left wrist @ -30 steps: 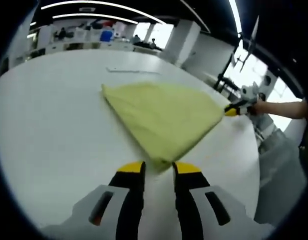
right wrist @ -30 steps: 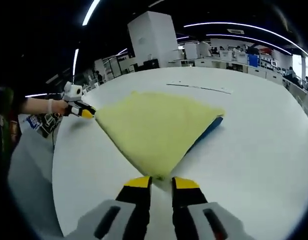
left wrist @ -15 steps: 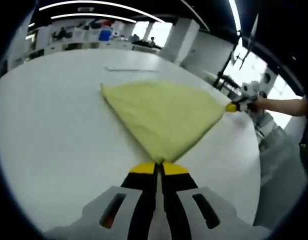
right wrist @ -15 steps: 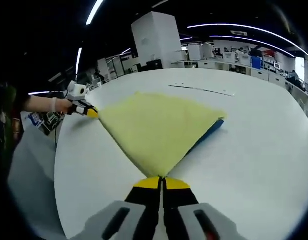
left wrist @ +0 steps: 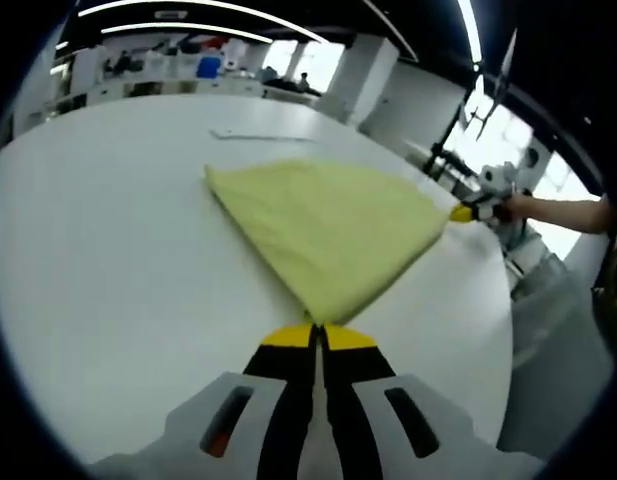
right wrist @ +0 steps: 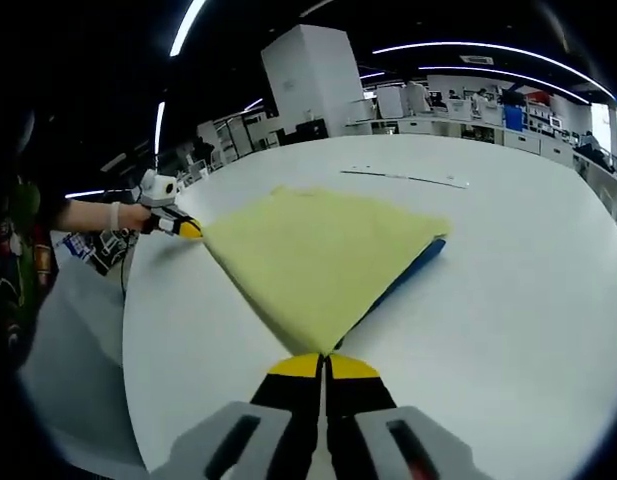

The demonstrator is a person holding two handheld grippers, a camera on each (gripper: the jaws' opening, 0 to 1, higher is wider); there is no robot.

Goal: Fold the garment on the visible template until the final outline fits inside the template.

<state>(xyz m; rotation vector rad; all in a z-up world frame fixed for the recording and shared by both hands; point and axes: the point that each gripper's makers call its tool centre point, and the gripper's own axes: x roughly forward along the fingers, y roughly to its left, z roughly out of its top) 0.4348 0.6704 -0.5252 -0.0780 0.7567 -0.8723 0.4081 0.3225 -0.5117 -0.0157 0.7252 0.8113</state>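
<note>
White worktop (left wrist: 108, 260) runs wide under strip lights, with desks and shelving far behind. On it lies the yellow garment (left wrist: 323, 230), spread into a rough triangle, well inside the surface.

Left gripper (left wrist: 319, 338) has its fingers pressed together on the near corner of the garment; a second ago they stood apart on either side of that corner. In the right gripper view it shows at the far left corner, held by a hand (right wrist: 128, 214).

Right gripper (right wrist: 324, 365) has likewise closed its fingers on the opposite corner, where earlier they were open around it. A blue template (right wrist: 403, 276) edge peeks out from under the garment's right side in that view.

With both corners now pinched, the grasp looks finished and the next fold, lifting and carrying these corners across, can probably begin. The outline hides most of the template, so folding seems far from done.
</note>
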